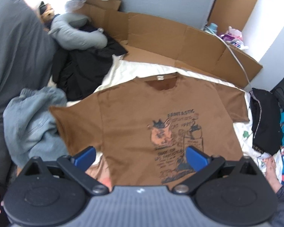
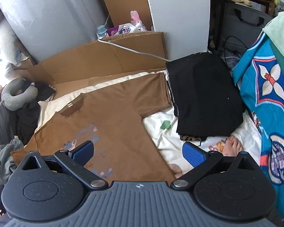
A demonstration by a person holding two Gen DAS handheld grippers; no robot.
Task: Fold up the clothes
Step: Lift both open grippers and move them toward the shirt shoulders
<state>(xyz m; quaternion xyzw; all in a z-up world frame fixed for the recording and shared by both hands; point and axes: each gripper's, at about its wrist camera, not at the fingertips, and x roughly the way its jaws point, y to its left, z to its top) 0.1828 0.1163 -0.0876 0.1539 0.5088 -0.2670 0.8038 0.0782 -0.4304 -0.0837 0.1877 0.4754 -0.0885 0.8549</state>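
- Both tongs are released, jaws spread wide and holding nothing: the left gripper (image 1: 140, 156) hangs over the lower half of the brown T-shirt (image 1: 157, 117), and the right gripper (image 2: 138, 151) straddles that shirt's right side edge.
- Spread flat and print-up on the cream bedsheet (image 2: 161, 132), the shirt has its collar pointing away from both tongs and its sleeves out to either side, which looks like the laid-out start of a fold, with no fold made yet.
- Left of the left tongs sits a crumpled blue-grey garment (image 1: 32, 117); beyond it is a pile of black clothes (image 1: 85, 70), probably waiting their turn.
- Right of the right tongs lies a folded black garment (image 2: 204, 94), touching the shirt's right sleeve and seemingly already done.
- A bare foot (image 2: 232, 145) rests on the sheet just ahead of the right tongs.
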